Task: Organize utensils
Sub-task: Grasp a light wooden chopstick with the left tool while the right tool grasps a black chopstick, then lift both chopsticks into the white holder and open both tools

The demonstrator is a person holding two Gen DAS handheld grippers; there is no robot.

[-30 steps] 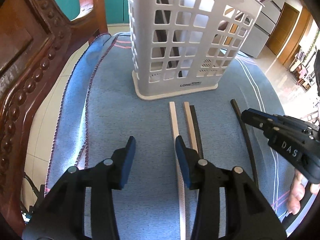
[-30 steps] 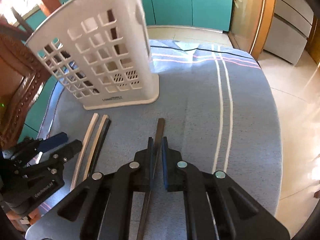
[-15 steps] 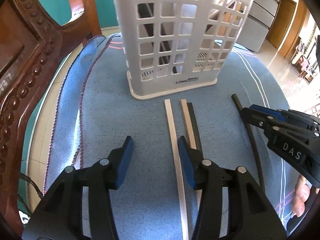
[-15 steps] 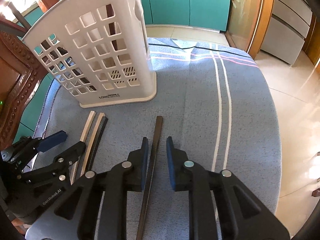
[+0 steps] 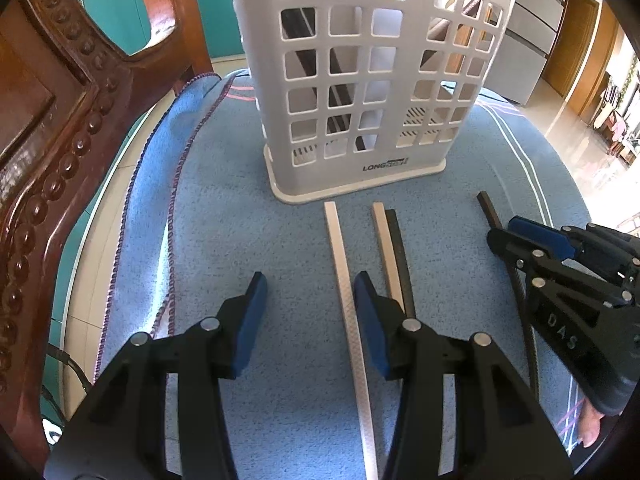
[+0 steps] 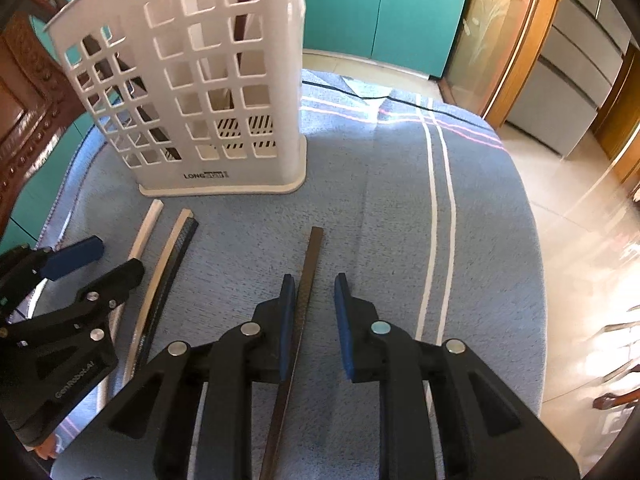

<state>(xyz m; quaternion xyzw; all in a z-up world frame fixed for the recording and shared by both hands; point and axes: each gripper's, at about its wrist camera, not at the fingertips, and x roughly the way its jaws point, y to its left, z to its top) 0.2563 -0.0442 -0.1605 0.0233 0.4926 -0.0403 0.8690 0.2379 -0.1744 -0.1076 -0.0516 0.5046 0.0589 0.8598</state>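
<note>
A white lattice utensil basket (image 5: 368, 80) stands upright on the blue cloth; it also shows in the right wrist view (image 6: 200, 92), with dark sticks inside. In front of it lie a white chopstick (image 5: 340, 264), a beige chopstick (image 5: 386, 252) beside a black one (image 5: 400, 256), and a separate black chopstick (image 6: 306, 276). My left gripper (image 5: 308, 292) is open, with the white chopstick just inside its right finger. My right gripper (image 6: 311, 296) is open around the separate black chopstick, which lies against its left finger.
A carved wooden chair (image 5: 48, 140) stands close on the left. The round table's edge (image 6: 536, 280) drops to a tiled floor on the right. Teal cabinets (image 6: 384, 12) stand behind.
My right gripper has opened from nearly shut on the black chopstick, which stays on the cloth. My left gripper has moved a little toward the basket, still open.
</note>
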